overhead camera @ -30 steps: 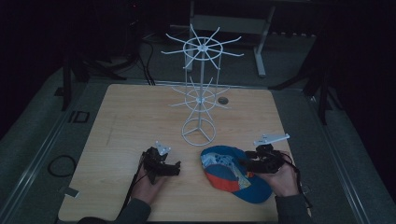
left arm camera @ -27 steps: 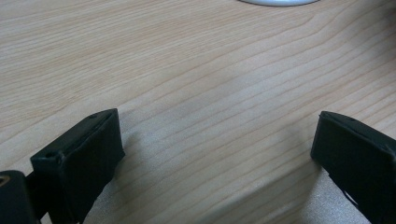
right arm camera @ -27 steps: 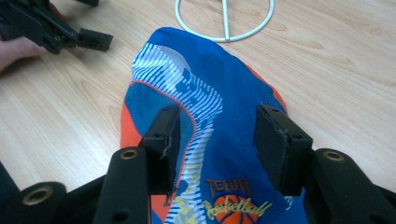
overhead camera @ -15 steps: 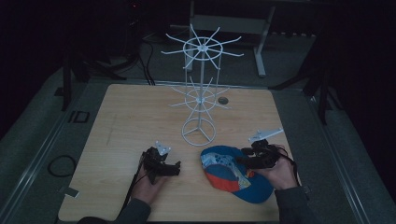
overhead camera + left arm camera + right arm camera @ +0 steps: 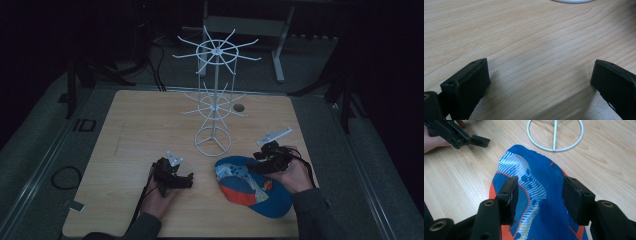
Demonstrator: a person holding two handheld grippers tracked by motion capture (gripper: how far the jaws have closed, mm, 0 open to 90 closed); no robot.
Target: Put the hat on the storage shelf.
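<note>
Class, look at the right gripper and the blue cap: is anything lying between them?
Nothing visible does. The right gripper is open directly over the blue and orange cap, one jaw on each side of its fabric. The white wire rack stands behind the cap.

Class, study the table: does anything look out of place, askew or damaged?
Nothing looks damaged or spilled. The one oddity: the blue and orange cap lies on the wooden table while the white rack stands upright with nothing on its arms. The right gripper straddles the cap, jaws open.
</note>
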